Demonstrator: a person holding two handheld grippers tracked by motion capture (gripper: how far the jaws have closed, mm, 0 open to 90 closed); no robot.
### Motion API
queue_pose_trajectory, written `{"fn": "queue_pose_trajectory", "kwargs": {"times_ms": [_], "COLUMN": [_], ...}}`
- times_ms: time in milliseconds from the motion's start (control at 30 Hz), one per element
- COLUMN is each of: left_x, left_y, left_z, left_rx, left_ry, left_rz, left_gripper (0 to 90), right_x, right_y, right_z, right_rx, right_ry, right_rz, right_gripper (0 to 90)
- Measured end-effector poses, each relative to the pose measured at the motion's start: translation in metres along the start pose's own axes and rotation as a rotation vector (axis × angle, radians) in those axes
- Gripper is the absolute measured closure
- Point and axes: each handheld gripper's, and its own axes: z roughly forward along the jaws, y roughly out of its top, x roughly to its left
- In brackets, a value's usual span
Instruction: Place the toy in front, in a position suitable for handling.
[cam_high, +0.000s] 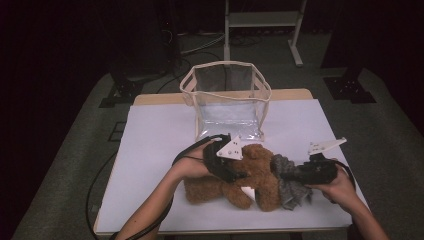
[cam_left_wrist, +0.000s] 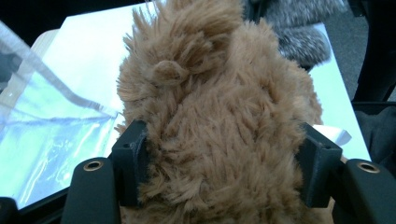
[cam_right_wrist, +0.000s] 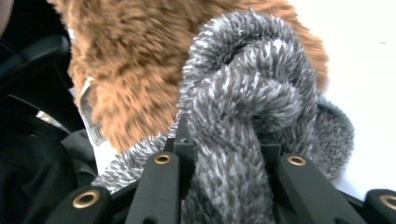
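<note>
A shaggy brown plush toy (cam_high: 255, 175) lies on the white table (cam_high: 160, 140) near its front edge. My left gripper (cam_high: 235, 172) comes in from the left, and its two black pads (cam_left_wrist: 135, 154) press into the fur of the toy (cam_left_wrist: 219, 130) on both sides. A grey knitted scarf (cam_high: 290, 192) hangs at the toy's right side. In the right gripper view, my right gripper (cam_right_wrist: 229, 149) is shut on a knotted fold of the scarf (cam_right_wrist: 247, 93), with the brown fur (cam_right_wrist: 140, 56) just behind it.
A clear plastic bag (cam_high: 227, 100) with a cream rim stands open at the back middle of the table, close behind the toy. A white label (cam_right_wrist: 88, 116) hangs from the toy. Dark floor and a metal stand lie beyond the table.
</note>
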Motion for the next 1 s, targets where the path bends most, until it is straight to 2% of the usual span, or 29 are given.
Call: {"fn": "queue_pose_trajectory", "kwargs": {"times_ms": [100, 200, 267, 333, 400, 467, 533, 633, 700, 733, 800, 1000], "left_x": [0.001, 0.001, 0.001, 0.002, 0.002, 0.002, 0.0, -0.001, -0.001, 0.0, -0.001, -0.01], "left_y": [0.004, 0.006, 0.006, 0.006, 0.005, 0.004, 0.003, 0.0, -0.004, -0.006, -0.012, -0.038], "left_z": [0.005, 0.01, 0.012, 0.012, 0.01, 0.005, 0.0, -0.011, -0.019, -0.023, -0.03, -0.044], "left_rx": [-0.003, 0.008, 0.012, 0.016, 0.014, 0.01, 0.005, -0.016, -0.029, -0.034, -0.041, -0.034], "left_ry": [-0.014, -0.022, -0.023, -0.025, -0.03, -0.038, -0.035, -0.026, -0.014, -0.005, 0.004, 0.022], "left_rz": [0.0, 0.005, -0.002, -0.008, -0.012, -0.019, -0.017, -0.028, -0.047, -0.051, -0.067, -0.092], "left_gripper": [33.1, 31.6, 29.1, 26.2, 22.6, 19.5, 17.5, 15.9, 11.8, 11.7, 9.8, 8.2], "right_x": [-0.004, -0.007, -0.011, -0.019, -0.026, -0.03, -0.03, -0.025, -0.017, -0.013, -0.004, 0.022], "right_y": [-0.005, -0.01, -0.016, -0.025, -0.033, -0.037, -0.036, -0.03, -0.024, -0.021, -0.013, 0.017], "right_z": [-0.023, -0.037, -0.037, -0.032, -0.029, -0.029, -0.034, -0.045, -0.051, -0.053, -0.056, -0.041], "right_rx": [0.006, 0.014, 0.066, 0.102, 0.116, 0.102, 0.089, 0.056, 0.035, 0.022, -0.008, -0.073], "right_ry": [-0.06, -0.101, -0.161, -0.183, -0.197, -0.18, -0.198, -0.221, -0.23, -0.231, -0.196, -0.054], "right_rz": [0.012, 0.019, 0.013, 0.04, 0.064, 0.08, 0.072, 0.046, 0.008, -0.009, -0.034, -0.141], "right_gripper": [69.2, 68.8, 67.6, 65.0, 58.9, 49.7, 44.1, 41.9, 40.1, 39.7, 37.5, 29.2]}}
